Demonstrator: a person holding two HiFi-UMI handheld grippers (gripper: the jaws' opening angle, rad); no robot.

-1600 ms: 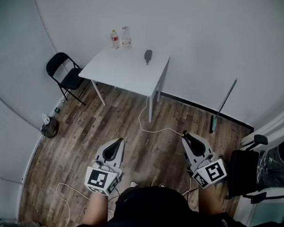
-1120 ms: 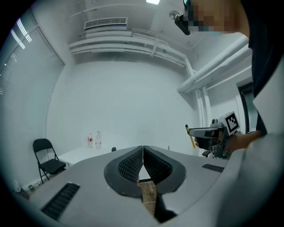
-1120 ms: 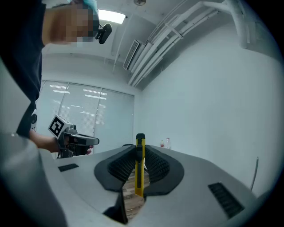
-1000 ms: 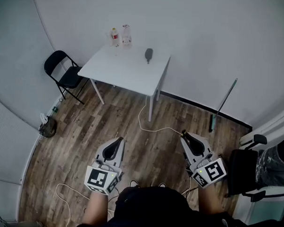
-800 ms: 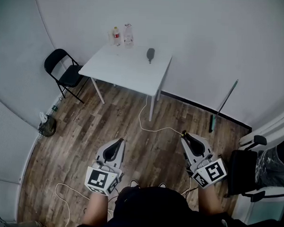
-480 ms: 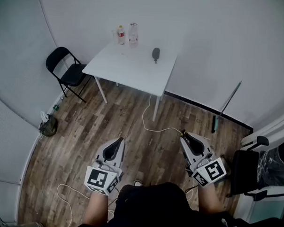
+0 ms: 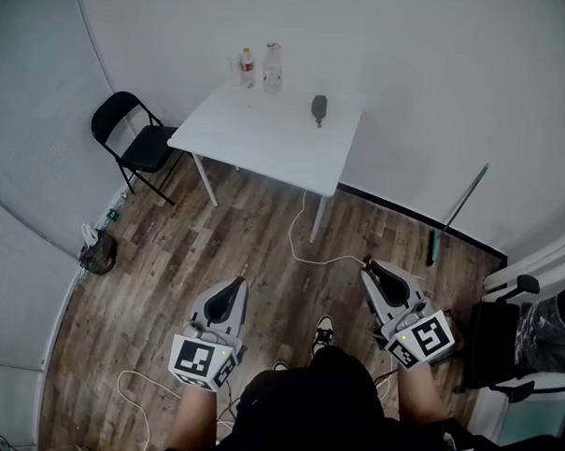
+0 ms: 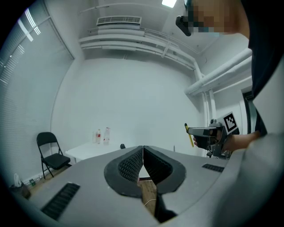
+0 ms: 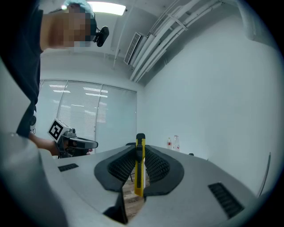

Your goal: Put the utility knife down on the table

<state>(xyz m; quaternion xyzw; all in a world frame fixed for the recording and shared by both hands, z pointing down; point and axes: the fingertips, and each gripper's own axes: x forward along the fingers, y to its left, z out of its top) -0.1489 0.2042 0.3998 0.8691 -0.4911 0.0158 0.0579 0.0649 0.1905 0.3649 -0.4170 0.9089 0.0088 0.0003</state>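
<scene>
Utility knife [image 9: 140, 165] pinched upright in right gripper [image 9: 140, 150], left gripper [image 8: 143, 149] closed empty, table [image 7: 267, 143] and bottles [image 7: 259, 67] well apart.

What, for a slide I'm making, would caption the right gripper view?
Right gripper shut on a yellow utility knife standing between its jaws, with the left gripper off to the side.

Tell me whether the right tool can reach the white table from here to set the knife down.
Probably not yet: the right tool, shut on the utility knife, is well short of the table. Only open floor and a loose cable lie between, so stepping closer should do.
</scene>
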